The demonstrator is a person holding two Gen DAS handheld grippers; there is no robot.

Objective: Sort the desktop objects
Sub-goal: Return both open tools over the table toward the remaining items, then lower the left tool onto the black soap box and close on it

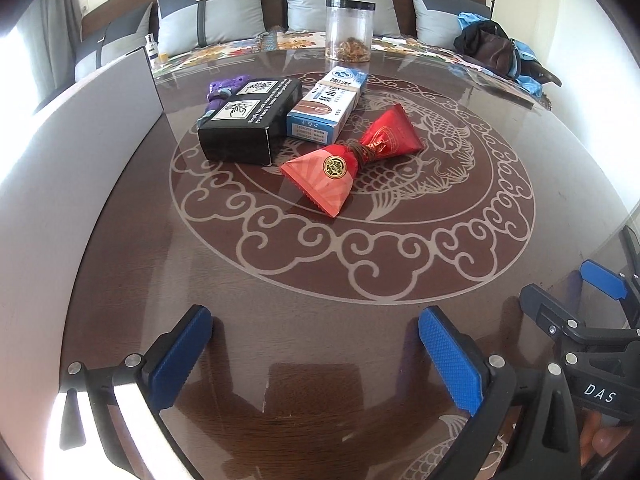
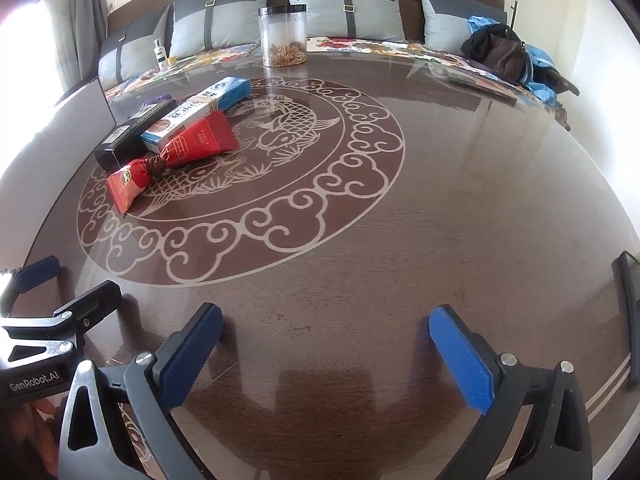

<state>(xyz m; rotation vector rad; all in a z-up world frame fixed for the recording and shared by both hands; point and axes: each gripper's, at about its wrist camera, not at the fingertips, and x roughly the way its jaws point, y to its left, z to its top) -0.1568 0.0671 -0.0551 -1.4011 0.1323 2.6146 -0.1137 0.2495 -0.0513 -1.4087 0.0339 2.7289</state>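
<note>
A large dark brown table with a pale fish and cloud ornament is seen under both cameras. Behind it a sofa with grey cushions is placed. On the far side of the table a clear jar with a black lid is standing upright. Near the middle of the ornament the objects are gathered: a black box, a white and blue carton leaning on it, and a red wrapped packet tied in the middle, lying just in front. A purple object is partly hidden behind the black box. The left gripper and the right gripper are held low above the near table edge, both with fingers spread wide and nothing between them.
</note>
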